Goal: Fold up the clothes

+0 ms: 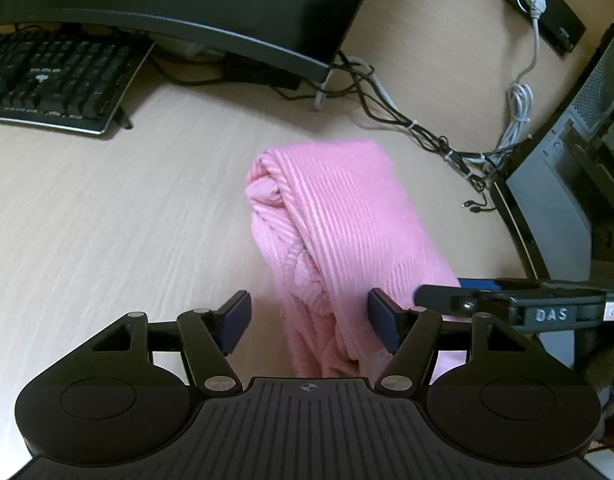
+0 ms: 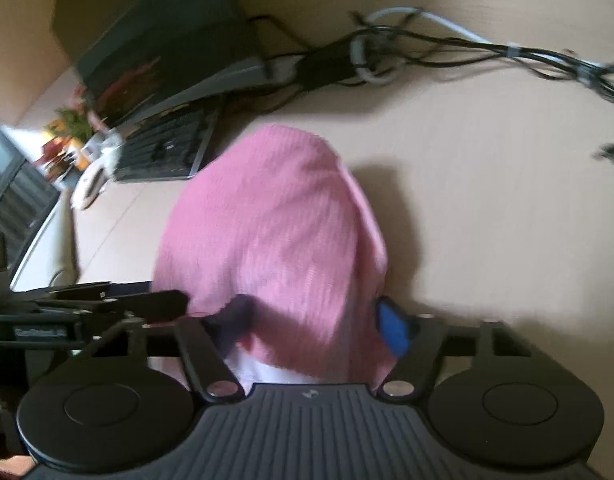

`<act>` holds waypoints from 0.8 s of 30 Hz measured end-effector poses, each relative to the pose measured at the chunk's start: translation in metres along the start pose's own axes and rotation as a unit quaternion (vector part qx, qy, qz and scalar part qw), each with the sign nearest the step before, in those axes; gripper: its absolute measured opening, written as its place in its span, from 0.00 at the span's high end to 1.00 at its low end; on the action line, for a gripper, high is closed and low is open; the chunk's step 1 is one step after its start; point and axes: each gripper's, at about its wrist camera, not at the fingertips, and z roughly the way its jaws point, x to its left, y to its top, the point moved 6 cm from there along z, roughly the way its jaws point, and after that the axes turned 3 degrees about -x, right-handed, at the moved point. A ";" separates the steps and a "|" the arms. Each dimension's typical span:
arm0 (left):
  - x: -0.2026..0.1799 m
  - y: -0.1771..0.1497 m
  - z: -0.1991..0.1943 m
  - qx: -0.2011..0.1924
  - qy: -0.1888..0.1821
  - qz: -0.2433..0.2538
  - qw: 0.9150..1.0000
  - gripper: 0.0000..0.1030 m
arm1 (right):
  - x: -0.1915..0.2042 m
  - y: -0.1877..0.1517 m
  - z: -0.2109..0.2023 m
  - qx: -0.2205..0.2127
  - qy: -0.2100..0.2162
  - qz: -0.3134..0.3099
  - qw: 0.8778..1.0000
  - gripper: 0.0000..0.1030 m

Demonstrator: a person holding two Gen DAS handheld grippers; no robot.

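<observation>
Left claw point(image 1: 309, 322) is standing with jaws apart, straddling the near end of the pink cloth point(image 1: 339, 216) on the desk point(image 1: 107, 208). Right claw point(image 2: 307, 326) is also gaping, cloth bunched between its fingers, seemingly unclamped. Ribbed knit is looking soft, light, floppy and grippy; I'd be pinching a doubled edge or corner. "DAS" is reading on the right claw's side.

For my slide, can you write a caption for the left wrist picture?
Open left hand-held gripper straddling a folded pink ribbed garment on a wooden desk, near a keyboard.
</observation>
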 end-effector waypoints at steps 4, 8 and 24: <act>0.022 0.002 -0.010 -0.009 0.015 -0.014 1.000 0.34 | 0.028 0.007 0.020 0.006 0.008 -0.032 0.999 0.44; 0.051 0.006 -0.022 -0.021 0.035 -0.030 0.999 0.36 | 0.062 0.015 0.052 0.004 0.018 -0.058 0.998 0.44; 0.151 0.046 -0.037 -0.043 0.056 -0.023 0.997 0.36 | 0.122 0.047 0.120 -0.037 -0.024 -0.088 0.995 0.29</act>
